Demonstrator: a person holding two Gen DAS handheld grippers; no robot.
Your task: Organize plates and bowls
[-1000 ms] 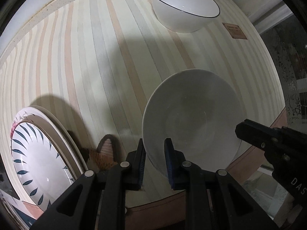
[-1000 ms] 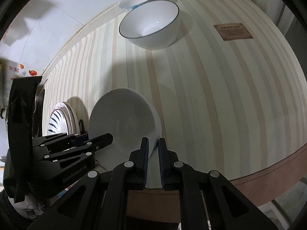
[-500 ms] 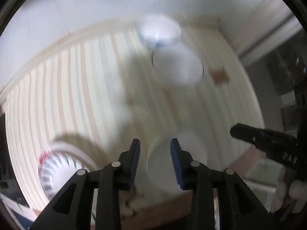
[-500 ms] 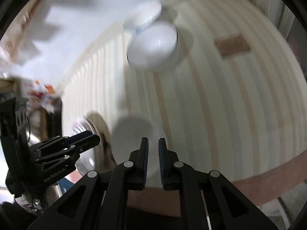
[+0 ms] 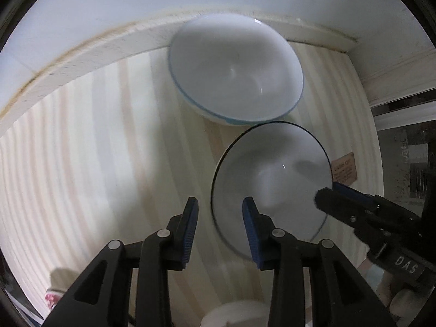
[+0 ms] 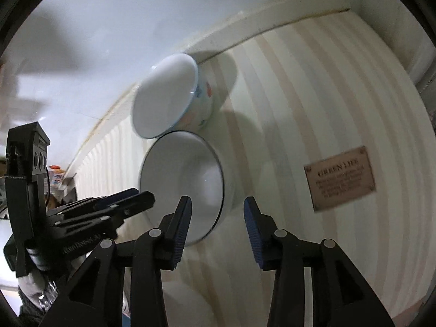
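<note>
A white bowl with a black rim (image 5: 272, 185) (image 6: 185, 185) stands on the striped tablecloth. Behind it, against the wall ledge, is a blue-rimmed bowl (image 5: 237, 68) (image 6: 169, 95) with coloured spots on its outside. My left gripper (image 5: 220, 212) is open over the black-rimmed bowl's left rim, which lies between its pads without touching them. My right gripper (image 6: 217, 209) has its jaws opening around the same bowl's right rim, pads clear of it. Each gripper shows in the other's view: the right gripper (image 5: 335, 199) and the left gripper (image 6: 136, 196).
A plain white dish (image 5: 234, 313) (image 6: 185, 299) lies below the grippers at the near edge. A patterned plate's edge (image 5: 53, 298) shows at the lower left. A brown label (image 6: 340, 177) is on the cloth to the right. The wall and its ledge (image 5: 95, 51) close the back.
Both grippers let go of the plain white dish, opened their jaws and moved away from the near edge to the black-rimmed bowl by the wall.
</note>
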